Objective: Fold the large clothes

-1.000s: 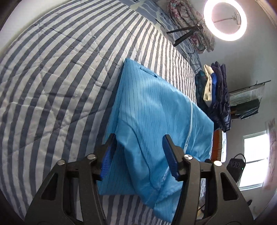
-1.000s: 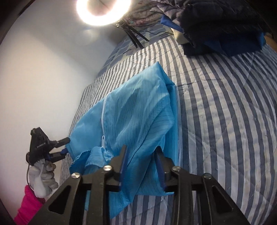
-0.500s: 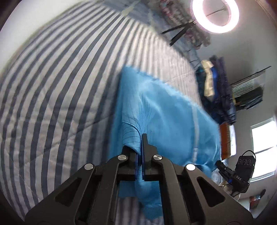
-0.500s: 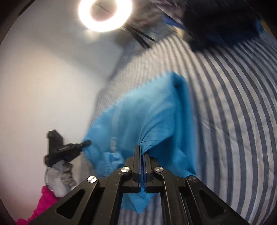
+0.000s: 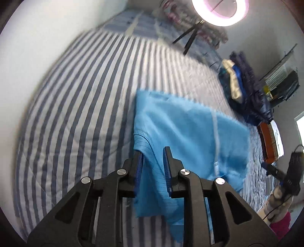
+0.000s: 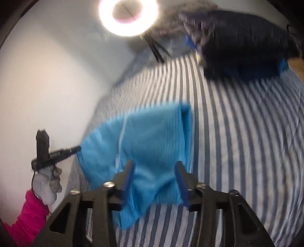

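- I am looking at a light blue garment [image 5: 182, 131] lying on the striped bed cover [image 5: 79, 106], partly folded, with its white zip line [image 5: 216, 136] running down it.
- My left hand-held gripper [image 5: 153, 161] is hanging over the near corner of the garment; its jaws have just been opening and are standing a little apart, with a raised fold of the blue cloth between them. I cannot tell whether the pads are pressing on it.
- My right hand-held gripper [image 6: 154, 175] is sitting over the other near edge of the garment [image 6: 150, 140]; its jaws have just been opening and are standing wide, with cloth lying between them but not pinched.
- In the right wrist view, the other gripper [image 6: 76, 149] is showing at the garment's left corner, carried by a gloved hand [image 6: 48, 182] in a pink sleeve [image 6: 28, 218].
- A pile of dark clothes [image 6: 245, 43] is lying on the bed beyond the garment, well apart from it.
- A ring light [image 5: 220, 11] is glowing beyond the far end of the bed.
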`<state>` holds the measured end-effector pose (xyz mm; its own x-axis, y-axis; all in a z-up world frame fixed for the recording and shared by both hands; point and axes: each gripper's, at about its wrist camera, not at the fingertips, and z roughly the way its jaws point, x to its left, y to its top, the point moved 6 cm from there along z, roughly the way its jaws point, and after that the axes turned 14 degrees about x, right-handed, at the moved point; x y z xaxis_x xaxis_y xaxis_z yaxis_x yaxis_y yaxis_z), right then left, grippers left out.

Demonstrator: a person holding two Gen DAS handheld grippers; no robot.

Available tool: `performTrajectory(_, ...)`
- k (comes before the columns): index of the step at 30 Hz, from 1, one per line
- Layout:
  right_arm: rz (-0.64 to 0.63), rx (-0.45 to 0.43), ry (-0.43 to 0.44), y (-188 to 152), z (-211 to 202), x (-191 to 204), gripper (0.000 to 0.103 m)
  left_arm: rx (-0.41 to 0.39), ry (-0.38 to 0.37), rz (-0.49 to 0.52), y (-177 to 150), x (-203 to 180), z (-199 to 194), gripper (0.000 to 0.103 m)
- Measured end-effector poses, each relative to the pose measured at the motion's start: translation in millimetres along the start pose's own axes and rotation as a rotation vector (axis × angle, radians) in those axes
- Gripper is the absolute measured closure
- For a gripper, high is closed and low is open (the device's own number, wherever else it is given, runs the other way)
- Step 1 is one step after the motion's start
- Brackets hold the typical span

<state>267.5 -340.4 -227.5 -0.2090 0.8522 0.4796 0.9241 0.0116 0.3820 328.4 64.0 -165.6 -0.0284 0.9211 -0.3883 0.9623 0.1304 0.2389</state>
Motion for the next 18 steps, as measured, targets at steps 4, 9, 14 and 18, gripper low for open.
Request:
performTrajectory(4,0.054,0.04,0.096,36.8,16.8,-24.8,0.049,-0.015,-0.011,0.047,3.7,-30.2,-2.5,0.083)
performTrajectory(9,0.147,0.09,0.212,76.1,57.5,-59.7,0.049,-0.042,0.098,0.066,0.9,-35.1,-16.4,0.083)
performTrajectory(14,0.222,0.114,0.395,102.5,98.3,-81.2,0.049,-0.156,0.114,0.057,8.8,-42.5,-46.1,0.083)
performTrajectory(18,0.207,0.142,0.424,122.7,129.2,-79.6,0.049,-0.102,0.031,0.106,16.2,-54.2,-17.9,0.083)
